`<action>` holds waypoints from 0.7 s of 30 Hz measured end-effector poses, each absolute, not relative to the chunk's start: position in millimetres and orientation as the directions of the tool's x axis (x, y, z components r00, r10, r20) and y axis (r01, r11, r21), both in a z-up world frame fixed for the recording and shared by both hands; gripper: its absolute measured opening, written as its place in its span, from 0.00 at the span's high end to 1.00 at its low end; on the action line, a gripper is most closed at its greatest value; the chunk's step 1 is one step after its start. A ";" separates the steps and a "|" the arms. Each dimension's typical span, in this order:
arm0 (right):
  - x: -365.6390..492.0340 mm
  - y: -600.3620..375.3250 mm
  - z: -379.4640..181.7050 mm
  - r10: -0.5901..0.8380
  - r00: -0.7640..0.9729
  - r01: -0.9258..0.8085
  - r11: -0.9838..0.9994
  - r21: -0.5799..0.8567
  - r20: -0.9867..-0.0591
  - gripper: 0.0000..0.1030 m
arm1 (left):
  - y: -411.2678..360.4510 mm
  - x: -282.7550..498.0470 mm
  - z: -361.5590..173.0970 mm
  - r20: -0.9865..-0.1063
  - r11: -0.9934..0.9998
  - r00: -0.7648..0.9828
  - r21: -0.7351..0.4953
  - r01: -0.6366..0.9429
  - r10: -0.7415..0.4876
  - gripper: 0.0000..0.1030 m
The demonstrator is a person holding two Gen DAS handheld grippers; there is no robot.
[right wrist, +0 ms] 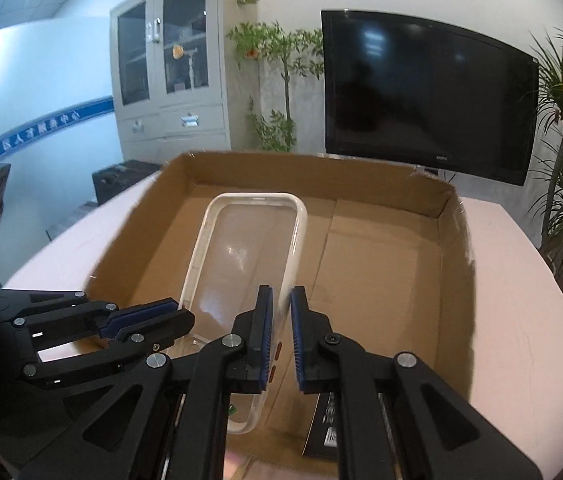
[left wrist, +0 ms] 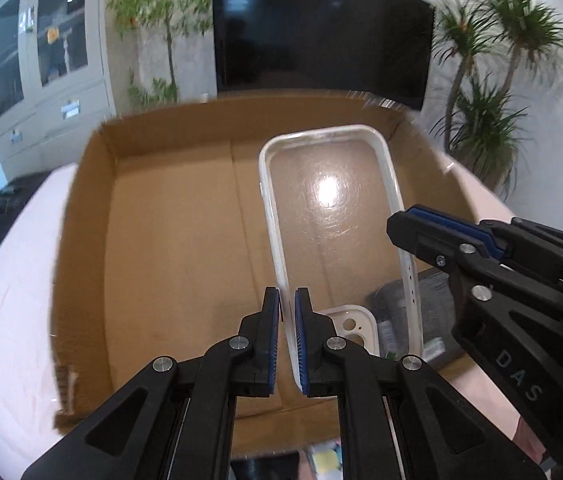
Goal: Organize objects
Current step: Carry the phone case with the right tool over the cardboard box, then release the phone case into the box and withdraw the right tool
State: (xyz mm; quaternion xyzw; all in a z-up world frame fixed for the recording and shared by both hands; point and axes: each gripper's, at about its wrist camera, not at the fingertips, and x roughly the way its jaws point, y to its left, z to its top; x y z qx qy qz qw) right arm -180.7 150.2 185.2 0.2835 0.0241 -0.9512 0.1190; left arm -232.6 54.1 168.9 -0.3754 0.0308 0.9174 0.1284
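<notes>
A: What are the two tongs doing?

B: Both grip the same clear phone case (left wrist: 333, 216). The left gripper (left wrist: 288, 344) is clamped on the case's white rim on its left long side. The right gripper (right wrist: 280, 340) pinches the opposite long side.

A: And the case itself?

B: It stretches forward from both sets of fingers, lifted over the open cardboard box (left wrist: 169, 220), with a lamp glare on its clear back.

A: Do the tongs see each other?

B: Yes. From the left wrist the right gripper comes in from the right; from the right wrist the left one comes in from the left.

A: Anything under the case?

B: A second white case (left wrist: 355, 326) just ahead of the left fingers, and dark packaging (left wrist: 433, 300) beside it. The box sits on a pink table (right wrist: 521, 320). Beyond it: a dark television (right wrist: 429, 96), a grey cabinet (right wrist: 169, 64), and plants (left wrist: 497, 80).
</notes>
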 end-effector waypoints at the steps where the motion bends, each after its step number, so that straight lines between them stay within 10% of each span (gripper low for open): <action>1: -187.4 149.6 178.5 -0.213 -0.803 0.242 -0.970 0.021 -0.557 0.93 | 53.9 -242.3 158.6 -0.711 -0.967 -0.673 -0.041 -0.253 0.206 0.94; 11: -215.2 142.9 130.0 -0.238 -0.696 0.270 -0.961 0.061 -0.678 0.92 | 45.1 -260.3 133.7 -0.757 -0.980 -0.636 -0.027 -0.199 0.150 0.92; 14: -199.0 155.6 146.8 -0.226 -0.720 0.257 -0.965 0.050 -0.656 0.81 | 45.5 -240.4 153.3 -0.737 -0.974 -0.653 -0.036 -0.222 0.175 0.74; 18: -159.5 187.9 176.3 -0.244 -0.760 0.247 -0.966 0.080 -0.603 0.29 | 41.5 -190.6 178.5 -0.667 -0.961 -0.706 -0.052 -0.273 0.237 0.36; 21: -116.7 212.7 188.2 -0.319 -0.742 0.286 -0.946 0.151 -0.590 0.26 | 35.7 -142.9 186.8 -0.623 -0.929 -0.704 -0.108 -0.354 0.341 0.22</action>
